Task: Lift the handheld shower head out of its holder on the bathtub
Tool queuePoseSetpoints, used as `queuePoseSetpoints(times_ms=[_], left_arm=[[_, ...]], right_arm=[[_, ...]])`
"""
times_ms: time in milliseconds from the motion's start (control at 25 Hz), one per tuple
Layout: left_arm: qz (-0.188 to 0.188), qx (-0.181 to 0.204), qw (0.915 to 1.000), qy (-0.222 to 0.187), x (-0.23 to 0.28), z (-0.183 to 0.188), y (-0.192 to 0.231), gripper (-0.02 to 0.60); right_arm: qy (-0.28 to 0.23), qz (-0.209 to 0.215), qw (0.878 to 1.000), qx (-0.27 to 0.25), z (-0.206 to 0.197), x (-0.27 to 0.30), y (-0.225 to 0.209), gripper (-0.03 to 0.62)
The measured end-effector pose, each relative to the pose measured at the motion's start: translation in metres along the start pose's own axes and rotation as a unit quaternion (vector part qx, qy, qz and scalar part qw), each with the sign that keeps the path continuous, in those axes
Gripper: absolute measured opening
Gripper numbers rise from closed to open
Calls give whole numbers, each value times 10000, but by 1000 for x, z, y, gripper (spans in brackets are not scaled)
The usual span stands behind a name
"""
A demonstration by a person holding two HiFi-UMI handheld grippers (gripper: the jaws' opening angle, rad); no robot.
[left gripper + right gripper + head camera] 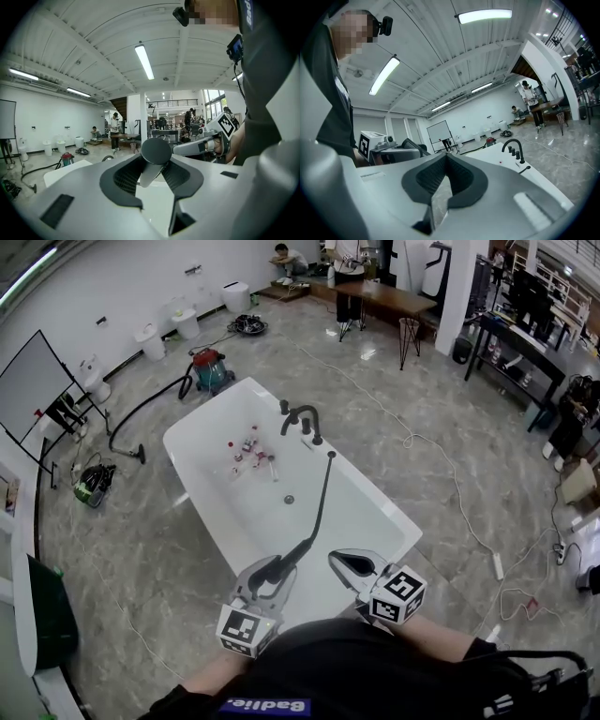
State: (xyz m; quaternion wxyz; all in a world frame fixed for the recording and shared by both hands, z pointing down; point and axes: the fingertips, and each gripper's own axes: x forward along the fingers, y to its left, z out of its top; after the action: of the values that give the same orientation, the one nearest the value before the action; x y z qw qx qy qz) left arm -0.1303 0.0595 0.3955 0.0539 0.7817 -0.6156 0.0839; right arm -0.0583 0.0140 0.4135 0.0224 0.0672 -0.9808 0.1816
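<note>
- Looking down from the head view, we see the glossy white bathtub [183, 451] on a grey marbled floor, with a black curved faucet [302, 420] on its far rim. A thin black hose [322, 502] runs from the rim beside the faucet, across the tub, to the shower head [265, 568]. The shower head is out of its holder, at the near end of the tub, in the left gripper [272, 579]. The right gripper [349, 563] is just beside it and touches nothing. Only this view shows the hose's full run and the small items lying on the tub floor.
- Turning to the left gripper view, we get what the head view cannot show: the ribbed dark pads pinch the slim grey handle, and the round, smooth, dark end of the shower head [156, 151] stands up between them.
- Moving to the right gripper view, we see the right gripper [446, 159] with its ribbed pads pressed together at the tips and nothing between them. The faucet [513, 147] stands beyond, on the tub rim.
</note>
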Motion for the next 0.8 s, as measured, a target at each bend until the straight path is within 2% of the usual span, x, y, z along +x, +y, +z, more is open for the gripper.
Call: queuePoseSetpoints(times_ms=[800], left_arm=[[-273, -41, 9996, -67, -2, -3, -1, 135]], right_arm=[[90, 168, 9996, -215, -5, 20, 16, 0]])
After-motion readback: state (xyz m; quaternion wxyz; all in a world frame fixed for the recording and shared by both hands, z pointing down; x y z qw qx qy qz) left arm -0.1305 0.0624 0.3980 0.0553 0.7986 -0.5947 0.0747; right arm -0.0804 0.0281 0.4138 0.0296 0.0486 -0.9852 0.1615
